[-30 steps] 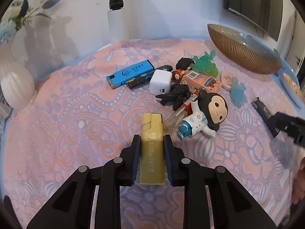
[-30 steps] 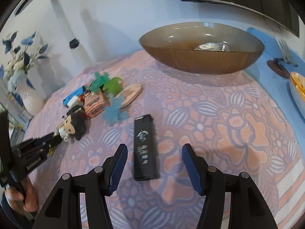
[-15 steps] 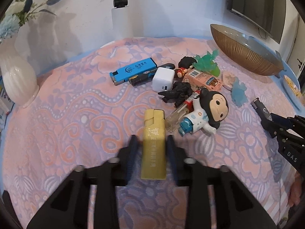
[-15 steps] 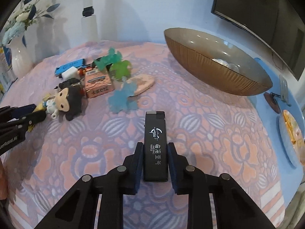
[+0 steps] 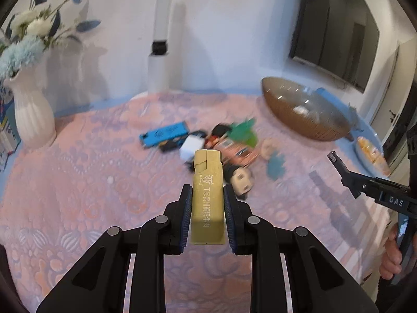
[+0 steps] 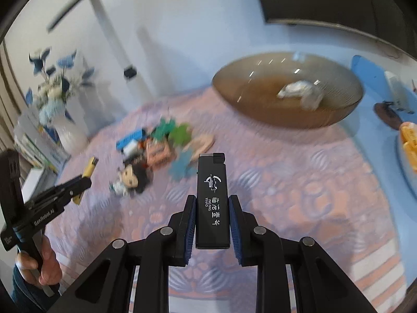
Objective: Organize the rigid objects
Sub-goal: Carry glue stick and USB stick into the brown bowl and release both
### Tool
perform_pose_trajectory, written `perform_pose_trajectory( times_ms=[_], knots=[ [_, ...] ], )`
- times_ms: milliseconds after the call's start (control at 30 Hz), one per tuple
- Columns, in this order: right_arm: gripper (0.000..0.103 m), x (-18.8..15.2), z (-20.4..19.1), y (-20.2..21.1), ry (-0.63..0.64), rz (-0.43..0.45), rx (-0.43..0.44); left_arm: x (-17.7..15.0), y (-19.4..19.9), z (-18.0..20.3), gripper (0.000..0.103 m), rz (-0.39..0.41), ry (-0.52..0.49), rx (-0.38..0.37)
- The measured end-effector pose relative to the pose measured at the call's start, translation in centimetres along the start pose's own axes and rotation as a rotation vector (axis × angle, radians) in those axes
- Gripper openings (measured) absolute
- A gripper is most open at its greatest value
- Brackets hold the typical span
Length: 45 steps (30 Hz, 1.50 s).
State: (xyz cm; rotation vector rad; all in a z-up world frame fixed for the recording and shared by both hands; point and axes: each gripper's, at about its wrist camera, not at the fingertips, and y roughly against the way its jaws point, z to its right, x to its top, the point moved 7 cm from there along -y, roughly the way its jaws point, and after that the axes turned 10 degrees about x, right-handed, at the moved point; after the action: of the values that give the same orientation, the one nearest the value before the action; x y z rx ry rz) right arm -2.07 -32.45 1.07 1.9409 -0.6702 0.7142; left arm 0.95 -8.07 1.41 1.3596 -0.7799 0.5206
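My left gripper is shut on a gold lighter and holds it above the patterned cloth. My right gripper is shut on a black lighter, also lifted off the cloth. A brown glass bowl stands at the back right with a pale object inside; it also shows in the left wrist view. The left gripper with the gold lighter appears at the left of the right wrist view. The right gripper's tip appears at the right of the left wrist view.
A pile of small items lies mid-table: a blue box, a white charger, a doll figure, green and blue toys. A white vase with flowers stands far left. A plate with orange food is at the right edge.
Both grippers have lifted their lighters off the cloth. The right gripper, open around the black lighter a second ago, closed on it and raised it toward the bowl.
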Motion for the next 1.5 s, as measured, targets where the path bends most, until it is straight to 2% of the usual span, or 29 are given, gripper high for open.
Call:
perform_pose_trajectory(
  times_ms=[167, 300, 433, 467, 600, 767, 900, 933, 967, 1033, 1100, 1200, 1267, 1400, 1467, 1500],
  knots=[
    [0.024, 2.4, 2.3, 3.8, -0.019, 0.097, -0.059, 3.0, 1.3, 3.7, 0.021, 0.059, -0.035, -0.038],
    [0.024, 5.5, 5.5, 6.5, -0.073, 0.171, -0.098, 7.5, 1.3, 8.1, 0.021, 0.111, -0.073, -0.074],
    [0.024, 8.6, 9.6, 7.7, -0.148, 0.213, -0.228, 10.7, 0.4, 12.5, 0.021, 0.139, -0.102, -0.122],
    [0.024, 9.1, 10.4, 7.5, -0.162, 0.216, -0.236, 11.2, -0.4, 13.8, 0.021, 0.136, -0.110, -0.129],
    [0.024, 10.3, 12.1, 6.5, -0.198, 0.183, -0.223, 12.4, -3.4, 17.3, 0.021, 0.092, -0.125, -0.166],
    [0.024, 11.4, 11.6, 3.7, -0.154, 0.102, -0.214, 13.1, -6.9, 19.4, 0.021, 0.030, -0.118, -0.194],
    [0.024, 11.6, 11.2, 1.4, -0.121, 0.055, -0.218, 12.9, -9.8, 20.8, 0.023, -0.037, -0.166, -0.158],
    [0.026, 11.7, 11.2, 1.2, -0.115, 0.060, -0.221, 12.9, -10.1, 20.8, 0.039, -0.047, -0.171, -0.156],
    [0.038, 11.7, 11.2, 1.2, -0.118, 0.065, -0.225, 12.9, -10.2, 20.8, 0.047, -0.050, -0.173, -0.149],
    [0.064, 11.5, 11.4, 1.7, -0.138, 0.080, -0.227, 13.1, -9.4, 19.7, 0.073, -0.025, -0.143, -0.148],
    [0.065, 11.1, 11.5, 3.5, -0.149, 0.142, -0.222, 13.2, -7.9, 18.1, 0.075, 0.006, -0.109, -0.152],
    [0.065, 10.6, 11.0, 5.1, -0.144, 0.163, -0.222, 13.2, -5.7, 15.7, 0.075, 0.016, -0.075, -0.165],
    [0.065, 10.2, 9.7, 5.7, -0.134, 0.169, -0.179, 13.0, -3.9, 13.9, 0.075, 0.044, -0.047, -0.160],
    [0.069, 9.3, 5.1, 6.1, -0.044, 0.162, -0.113, 11.3, 0.7, 9.7, 0.087, 0.101, -0.005, -0.125],
    [0.078, 8.3, 2.3, 5.7, 0.019, 0.149, -0.082, 9.9, 2.8, 7.2, 0.090, 0.130, 0.029, -0.104],
    [0.080, 7.7, 1.4, 5.5, 0.038, 0.144, -0.079, 9.0, 3.7, 5.8, 0.093, 0.145, 0.047, -0.077]
  ],
)
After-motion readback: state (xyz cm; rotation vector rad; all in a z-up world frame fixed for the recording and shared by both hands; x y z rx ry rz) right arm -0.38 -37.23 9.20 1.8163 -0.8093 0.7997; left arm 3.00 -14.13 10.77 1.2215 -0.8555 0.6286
